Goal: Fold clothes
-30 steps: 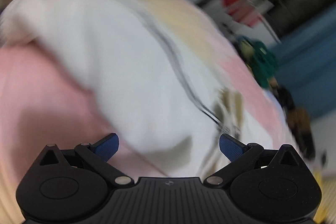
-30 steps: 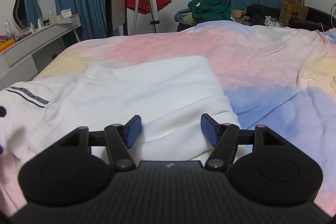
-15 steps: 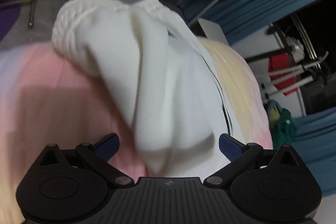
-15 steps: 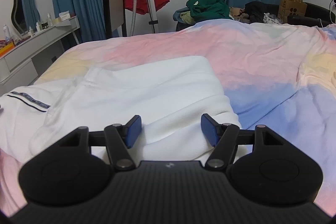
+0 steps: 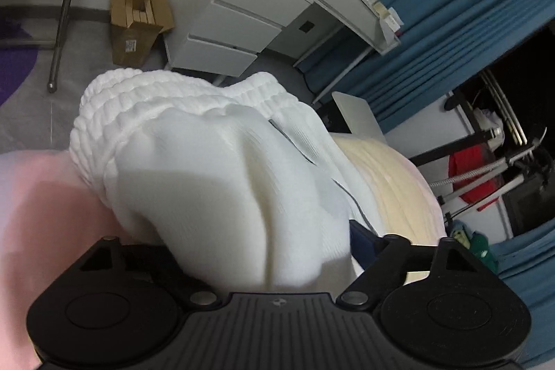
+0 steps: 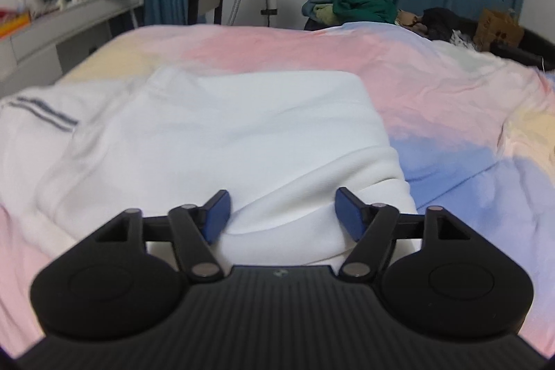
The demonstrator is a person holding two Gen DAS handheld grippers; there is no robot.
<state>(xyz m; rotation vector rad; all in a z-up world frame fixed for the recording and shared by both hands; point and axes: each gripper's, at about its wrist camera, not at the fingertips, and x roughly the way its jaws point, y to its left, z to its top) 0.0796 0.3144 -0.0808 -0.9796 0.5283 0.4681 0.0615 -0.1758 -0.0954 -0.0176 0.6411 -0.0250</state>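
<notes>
My left gripper pinches the white garment bunched at frame centre, ribbed waistband pointing upper left. My right gripper gapes wide over its folded end on the bed, nearer the fold.

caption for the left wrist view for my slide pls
Left claw closing around a bunched fold of the white ribbed garment on the pastel bedspread, white dresser behind.

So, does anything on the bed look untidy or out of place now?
Yes. The white garment lies flat on the right, but its left end is bunched in a lump in front of the left hand-held gripper, not smooth.
</notes>
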